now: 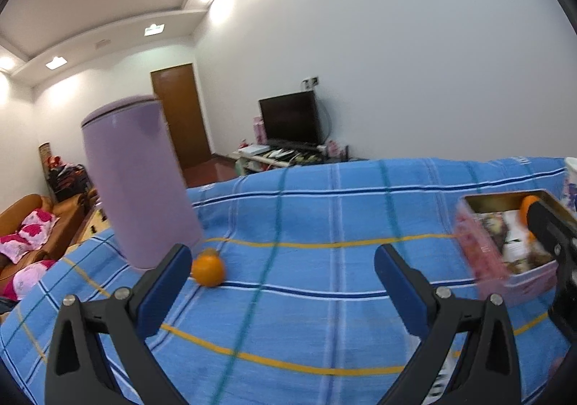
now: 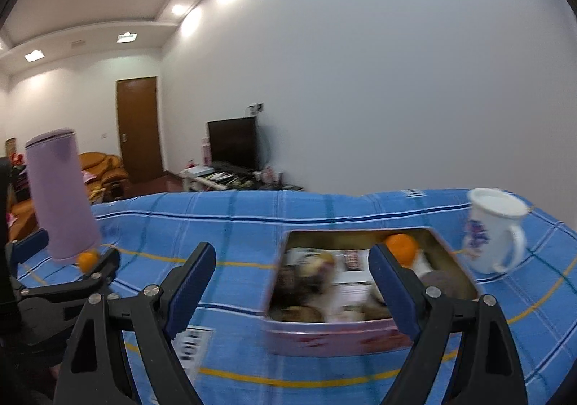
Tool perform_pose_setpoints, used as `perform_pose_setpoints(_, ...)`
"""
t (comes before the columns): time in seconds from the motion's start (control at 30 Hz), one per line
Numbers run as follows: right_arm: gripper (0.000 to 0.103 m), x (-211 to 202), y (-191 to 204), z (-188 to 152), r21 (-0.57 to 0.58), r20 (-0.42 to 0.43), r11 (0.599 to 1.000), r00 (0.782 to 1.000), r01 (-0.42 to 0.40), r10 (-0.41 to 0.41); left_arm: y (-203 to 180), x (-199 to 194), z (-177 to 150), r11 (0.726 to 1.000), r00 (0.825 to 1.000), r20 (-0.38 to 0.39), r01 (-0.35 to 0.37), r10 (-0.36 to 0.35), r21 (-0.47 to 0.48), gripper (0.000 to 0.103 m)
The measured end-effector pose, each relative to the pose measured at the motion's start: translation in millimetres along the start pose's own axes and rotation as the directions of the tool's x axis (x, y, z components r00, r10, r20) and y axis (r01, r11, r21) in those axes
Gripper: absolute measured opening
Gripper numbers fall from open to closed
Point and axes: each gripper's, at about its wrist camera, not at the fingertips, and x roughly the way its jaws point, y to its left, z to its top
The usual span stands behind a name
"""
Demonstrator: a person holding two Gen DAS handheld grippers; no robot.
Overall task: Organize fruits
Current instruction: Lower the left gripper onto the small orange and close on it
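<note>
Left gripper (image 1: 283, 277) gaping, empty; orange (image 1: 208, 271) on the blue checked cloth (image 1: 324, 196) just ahead, beside the left fingertip (image 1: 173, 271), at the purple canister (image 1: 139, 181) base. Right gripper (image 2: 292, 273) also gaping, empty, over the open tin (image 2: 324, 334); second orange (image 2: 400, 249) inside, far corner.

No text legible anywhere. Blue and red print on the white mug (image 2: 494, 232), ahead and to the right of the right gripper (image 2: 292, 261): too blurred to read. Red lettering on the tin (image 2: 324, 336) wall just ahead: smeared, unreadable. Black-and-white printed card (image 2: 191, 340) under the left finger: illegible.
</note>
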Motion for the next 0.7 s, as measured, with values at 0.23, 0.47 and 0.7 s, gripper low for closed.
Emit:
perform_pose_setpoints(0.23,0.088,21,45,1,0.023,-0.035,0.997,0.996,-0.078,0.078,43,30,0,0.997,0.996,-0.059,-0.068,0.066,-0.038,0.103)
perform_pose_setpoints(0.47,0.088,49,92,3,0.009,-0.089,0.995,0.991,-0.104,0.105,89,76,-4,0.993,0.977,-0.200,-0.089,0.071,-0.082,0.103)
perform_pose_setpoints(0.7,0.088,72,105,0,0.081,-0.163,0.989,0.978,-0.121,0.133,122,117,-12,0.972,0.939,-0.339,-0.028,-0.054,-0.234,0.092)
